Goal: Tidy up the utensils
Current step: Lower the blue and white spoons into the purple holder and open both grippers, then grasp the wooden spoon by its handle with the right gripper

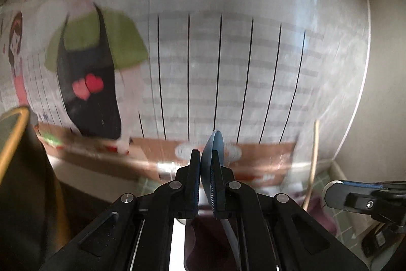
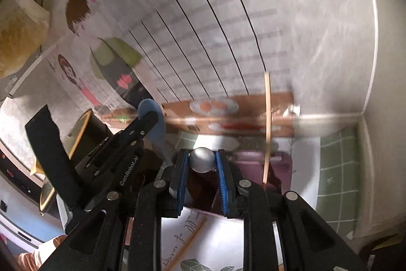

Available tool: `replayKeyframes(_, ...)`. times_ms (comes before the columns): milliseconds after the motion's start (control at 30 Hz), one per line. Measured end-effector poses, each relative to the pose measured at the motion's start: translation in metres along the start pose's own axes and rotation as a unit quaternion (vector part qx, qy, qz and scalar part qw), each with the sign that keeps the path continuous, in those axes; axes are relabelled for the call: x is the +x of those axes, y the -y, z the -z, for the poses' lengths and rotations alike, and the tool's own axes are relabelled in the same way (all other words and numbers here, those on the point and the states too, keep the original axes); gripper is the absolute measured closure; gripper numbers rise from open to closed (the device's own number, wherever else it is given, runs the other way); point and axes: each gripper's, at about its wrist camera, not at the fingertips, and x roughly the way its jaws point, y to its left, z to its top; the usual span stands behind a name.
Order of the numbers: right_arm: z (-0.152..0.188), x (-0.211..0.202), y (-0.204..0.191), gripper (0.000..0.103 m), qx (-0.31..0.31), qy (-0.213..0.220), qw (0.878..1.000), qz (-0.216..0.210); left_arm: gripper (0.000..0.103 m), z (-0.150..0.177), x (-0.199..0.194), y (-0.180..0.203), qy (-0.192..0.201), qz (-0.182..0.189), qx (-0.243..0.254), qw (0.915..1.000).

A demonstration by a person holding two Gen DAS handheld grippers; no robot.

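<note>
My left gripper (image 1: 205,153) is shut on a blue spoon (image 1: 216,140), which I see edge-on with its bowl sticking up past the fingertips. My right gripper (image 2: 202,153) is shut on the rounded bowl of a silver metal spoon (image 2: 201,161), which sits between its blue pads (image 2: 180,179). The right wrist view also shows the left gripper (image 2: 149,116) to the left with the blue spoon (image 2: 159,132) in it. Both grippers hang over a maroon-pink holder (image 2: 279,165). A wooden chopstick (image 2: 267,123) stands upright in that holder.
A black container with a gold rim (image 2: 82,130) stands on the left. A large poster with cartoon figures (image 1: 228,67) covers the wall close ahead. A green tiled surface (image 2: 340,164) runs to the corner on the right. Printed paper (image 2: 210,243) lies under the holder.
</note>
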Motion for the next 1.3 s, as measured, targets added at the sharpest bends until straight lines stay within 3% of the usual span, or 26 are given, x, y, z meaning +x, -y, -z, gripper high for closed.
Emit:
replayKeyframes(200, 0.017, 0.017, 0.007, 0.079, -0.007, -0.026, 1.000, 0.010, 0.093, 0.012, 0.017, -0.003, -0.041, 0.020, -0.018, 0.9988)
replayKeyframes(400, 0.030, 0.011, -0.001, 0.074, -0.035, -0.022, 0.999, 0.034, 0.093, 0.014, 0.008, -0.007, -0.059, 0.036, -0.018, 0.9974)
replayKeyframes(533, 0.049, -0.012, -0.012, 0.051, -0.068, 0.005, 0.995, 0.074, 0.082, 0.012, -0.014, -0.014, -0.072, 0.034, -0.019, 0.9966)
replayKeyframes(600, 0.060, -0.022, -0.019, 0.042, -0.089, 0.013, 0.991, 0.100, 0.065, 0.012, -0.031, -0.020, -0.078, 0.035, -0.028, 0.9959)
replayKeyframes(700, 0.082, -0.032, -0.025, 0.032, -0.113, 0.012, 0.985, 0.133, 0.052, 0.016, -0.058, -0.027, -0.076, 0.036, -0.028, 0.9960)
replayKeyframes(833, 0.111, -0.042, -0.035, 0.019, -0.153, 0.010, 0.971, 0.185, 0.050, 0.028, -0.091, -0.025, -0.078, 0.033, 0.021, 0.9962)
replayKeyframes(933, 0.130, -0.050, -0.036, 0.006, -0.168, 0.011, 0.964, 0.208, 0.046, 0.041, -0.110, -0.026, -0.094, 0.054, 0.033, 0.9936)
replayKeyframes(1167, 0.167, -0.061, -0.026, 0.001, -0.149, -0.007, 0.956, 0.254, 0.042, 0.096, -0.133, -0.015, -0.144, 0.101, 0.106, 0.9786)
replayKeyframes(1300, 0.188, -0.063, -0.021, 0.001, -0.136, -0.021, 0.955, 0.261, 0.042, 0.130, -0.136, -0.007, -0.202, 0.169, 0.121, 0.9570)
